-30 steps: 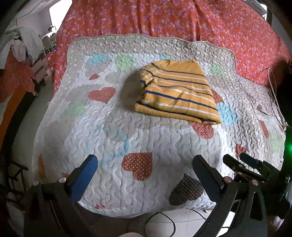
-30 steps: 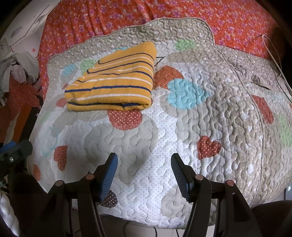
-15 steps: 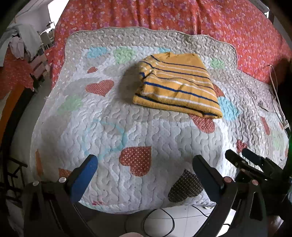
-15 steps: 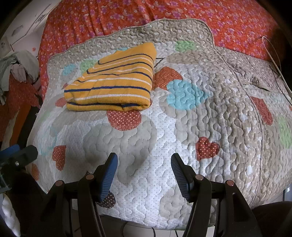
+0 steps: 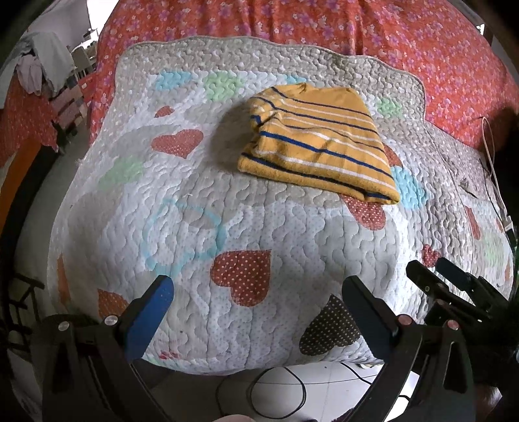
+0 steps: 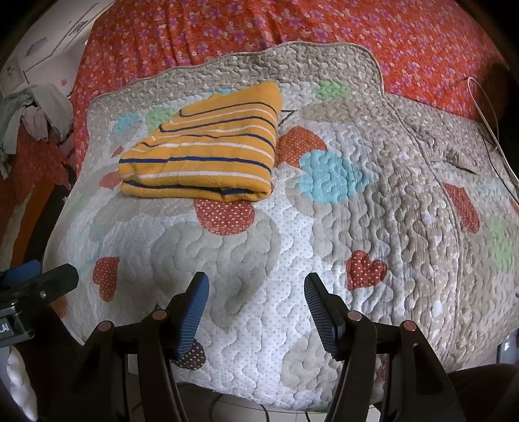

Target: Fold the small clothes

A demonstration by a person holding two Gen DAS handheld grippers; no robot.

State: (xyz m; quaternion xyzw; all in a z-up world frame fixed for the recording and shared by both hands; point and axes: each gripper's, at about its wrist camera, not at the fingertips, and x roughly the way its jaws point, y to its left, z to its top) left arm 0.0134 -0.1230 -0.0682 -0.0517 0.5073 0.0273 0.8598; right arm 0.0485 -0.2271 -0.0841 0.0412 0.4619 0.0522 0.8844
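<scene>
A folded yellow garment with blue and white stripes lies on the quilted heart-patterned mat; it also shows in the right wrist view. My left gripper is open and empty, held over the mat's near edge, well short of the garment. My right gripper is open and empty, also over the near edge. The right gripper's tips show at the lower right of the left wrist view. The left gripper's tip shows at the left of the right wrist view.
The mat lies on a red floral bedspread. White and black cables run along the mat's right side. A pile of clothes hangs at the far left. A cable lies on the white floor tiles below the bed edge.
Both grippers have drawn back and risen slightly from the garment, so more of the mat's near edge and floor shows. The garment has not moved.
</scene>
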